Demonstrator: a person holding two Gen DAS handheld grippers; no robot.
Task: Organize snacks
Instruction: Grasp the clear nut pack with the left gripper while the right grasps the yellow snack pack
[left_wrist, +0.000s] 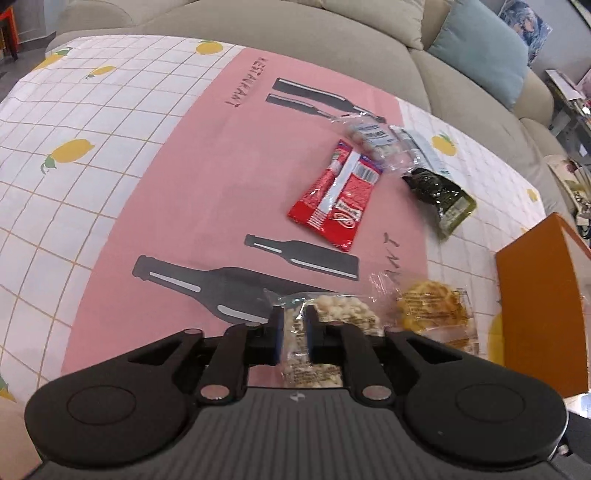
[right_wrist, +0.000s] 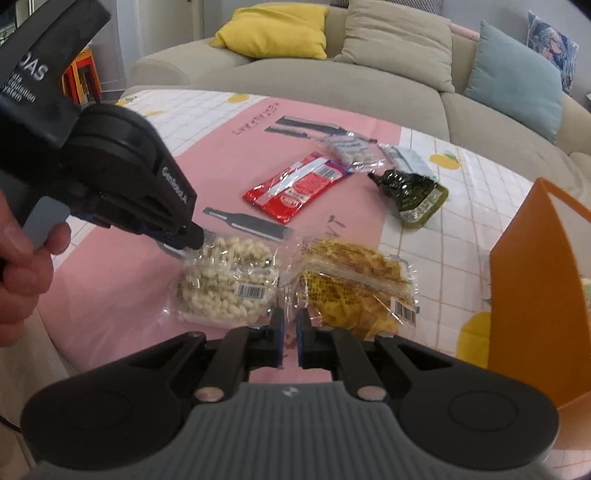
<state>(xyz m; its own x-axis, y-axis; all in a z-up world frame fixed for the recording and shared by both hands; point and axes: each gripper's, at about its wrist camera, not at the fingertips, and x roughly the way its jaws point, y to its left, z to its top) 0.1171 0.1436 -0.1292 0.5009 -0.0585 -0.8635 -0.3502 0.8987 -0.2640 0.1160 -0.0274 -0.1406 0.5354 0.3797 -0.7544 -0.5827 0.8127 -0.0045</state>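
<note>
My left gripper (left_wrist: 294, 317) is shut on the edge of a clear pack of white puffed rice snack (left_wrist: 334, 314); it also shows in the right wrist view (right_wrist: 229, 280), where the left gripper (right_wrist: 192, 240) pinches its far-left edge. My right gripper (right_wrist: 290, 321) is nearly shut on the clear wrapper edge of a yellow cracker pack (right_wrist: 354, 291), which lies beside the white pack (left_wrist: 432, 306). A red sachet (left_wrist: 336, 188) (right_wrist: 295, 184), a dark green pouch (left_wrist: 439, 195) (right_wrist: 410, 192) and a clear pack of small pieces (left_wrist: 373, 142) (right_wrist: 347, 147) lie farther off.
An orange box (left_wrist: 535, 302) (right_wrist: 535, 288) stands open at the right. Everything rests on a pink mat (left_wrist: 184, 184) over a lemon-print cloth (left_wrist: 55, 129). A beige sofa (right_wrist: 332, 74) with cushions runs behind.
</note>
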